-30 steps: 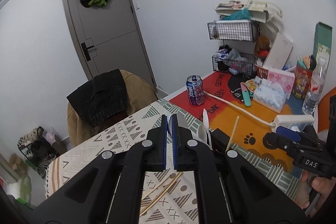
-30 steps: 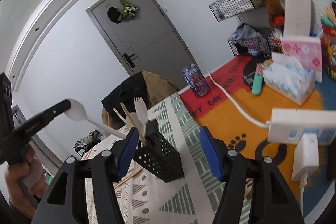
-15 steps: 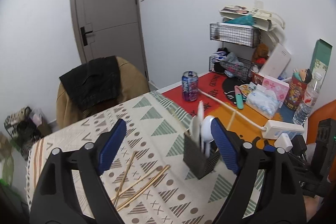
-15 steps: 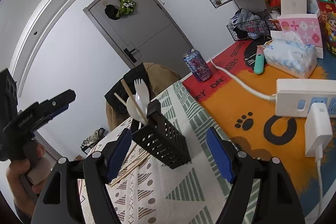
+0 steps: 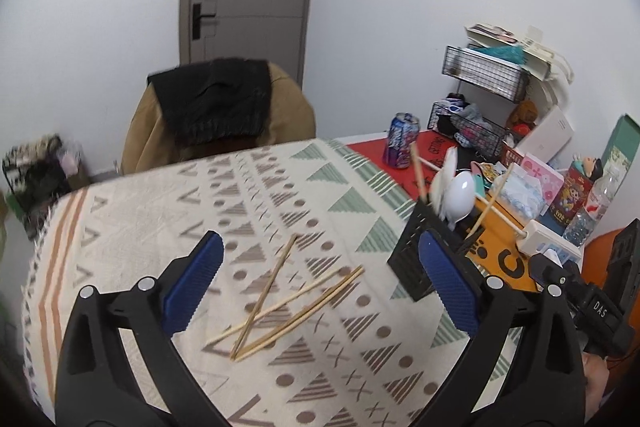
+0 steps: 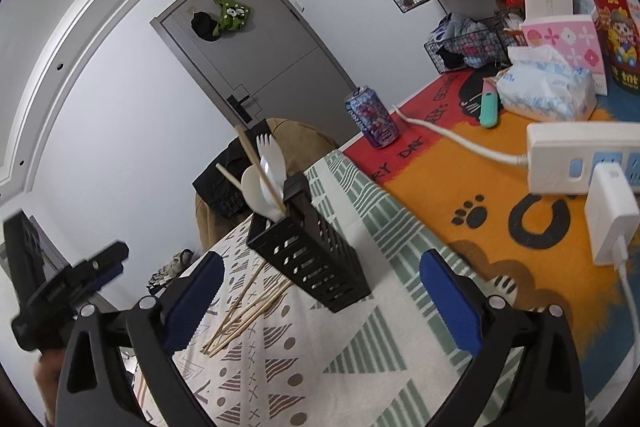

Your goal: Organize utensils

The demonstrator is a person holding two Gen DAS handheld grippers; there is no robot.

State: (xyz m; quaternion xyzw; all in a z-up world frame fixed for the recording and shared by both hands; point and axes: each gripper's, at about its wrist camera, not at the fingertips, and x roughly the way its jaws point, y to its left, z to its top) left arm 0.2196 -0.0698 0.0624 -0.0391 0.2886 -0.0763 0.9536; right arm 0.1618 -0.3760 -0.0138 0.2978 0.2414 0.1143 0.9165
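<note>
Utensil holder, black and slotted, standing on the patterned tablecloth near the table's right edge, where the cloth meets the orange mat. It contains a white spoon, a white fork and two wooden chopsticks, all leaning. Loose chopsticks, crossed in a small heap, lie on the cloth just beside the holder, toward the middle of the table. Legible writing: "DAS" on the right gripper's body in the left wrist view; fragments "DAY" and "GETTING" on the red mat; the blue drink can carries print too small to read. One second earlier the left gripper was clamped on the spoon above the holder; the spoon now stands in the holder, and that gripper has swung to face the loose chopsticks. Left gripper: jaws spread wide, holding nothing, touching nothing. Right gripper: jaws likewise wide apart and empty, framing the holder without contact.
</note>
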